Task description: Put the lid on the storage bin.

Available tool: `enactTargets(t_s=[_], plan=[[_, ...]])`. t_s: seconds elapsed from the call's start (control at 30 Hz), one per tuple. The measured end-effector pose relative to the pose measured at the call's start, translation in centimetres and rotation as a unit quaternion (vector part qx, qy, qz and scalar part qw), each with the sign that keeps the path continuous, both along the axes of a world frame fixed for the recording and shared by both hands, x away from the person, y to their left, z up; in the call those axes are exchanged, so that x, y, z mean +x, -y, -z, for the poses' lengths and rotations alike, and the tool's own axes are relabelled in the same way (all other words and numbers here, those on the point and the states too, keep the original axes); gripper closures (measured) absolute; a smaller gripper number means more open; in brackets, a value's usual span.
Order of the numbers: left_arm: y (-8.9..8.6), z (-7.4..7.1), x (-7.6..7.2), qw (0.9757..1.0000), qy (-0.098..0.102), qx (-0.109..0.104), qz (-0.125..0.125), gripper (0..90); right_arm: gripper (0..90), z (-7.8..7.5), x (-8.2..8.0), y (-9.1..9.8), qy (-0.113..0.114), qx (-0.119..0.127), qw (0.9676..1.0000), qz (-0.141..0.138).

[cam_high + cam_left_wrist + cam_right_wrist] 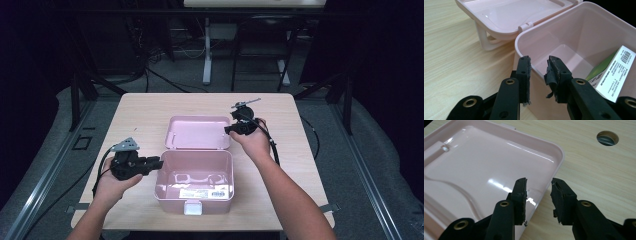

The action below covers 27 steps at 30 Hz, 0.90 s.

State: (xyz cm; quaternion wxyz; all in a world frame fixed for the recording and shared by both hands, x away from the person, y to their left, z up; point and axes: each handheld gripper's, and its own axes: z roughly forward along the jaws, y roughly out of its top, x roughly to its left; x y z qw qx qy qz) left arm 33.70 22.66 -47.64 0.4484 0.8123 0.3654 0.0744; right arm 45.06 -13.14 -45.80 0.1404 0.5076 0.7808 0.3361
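Observation:
A pink plastic box (194, 200) stands open in the middle of the table, its lid (197, 132) laid back flat behind it. My left gripper (159, 162) is at the box's left wall. In the left gripper view it (539, 63) is open, with the box rim (554, 23) passing between the jaws. My right gripper (227, 130) is at the lid's right edge. In the right gripper view it (539, 182) is open and straddles the lid's rim (557, 157). A white and green carton (614, 72) with a barcode lies inside the box.
The wooden table (145, 107) has bare room to the left and right of the box. A round cable hole (607, 138) is in the tabletop beyond the lid. A white latch (192, 207) hangs on the box's front. Dark frames and table legs stand behind.

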Motion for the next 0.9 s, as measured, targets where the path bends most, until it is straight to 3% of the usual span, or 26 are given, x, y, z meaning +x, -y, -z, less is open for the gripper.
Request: enactTargets(t_s=[0.23, 0.4, 0.6, 0.9], plan=[[0.0, 0.0, 0.0, 1.0, 0.0, 0.0, 0.0, 71.4, 65.3, 0.7, 1.1, 0.2, -0.003, 0.007, 0.9996, 0.028], [0.0, 0.0, 0.0, 1.0, 0.0, -0.001, 0.001, 71.5, 69.2, 1.3, 1.6, -0.1, 0.006, -0.002, 0.9993, 0.036], [0.0, 0.0, 0.0, 1.0, 0.0, 0.0, 0.0, 71.4, 69.9, 1.8, 2.3, -0.4, -0.002, 0.003, 0.9988, 0.049], [0.0, 0.0, 0.0, 1.0, 0.0, 0.001, -0.001, 71.4, 67.7, 2.8, 3.0, -0.9, -0.025, 0.006, 0.9985, 0.049]])
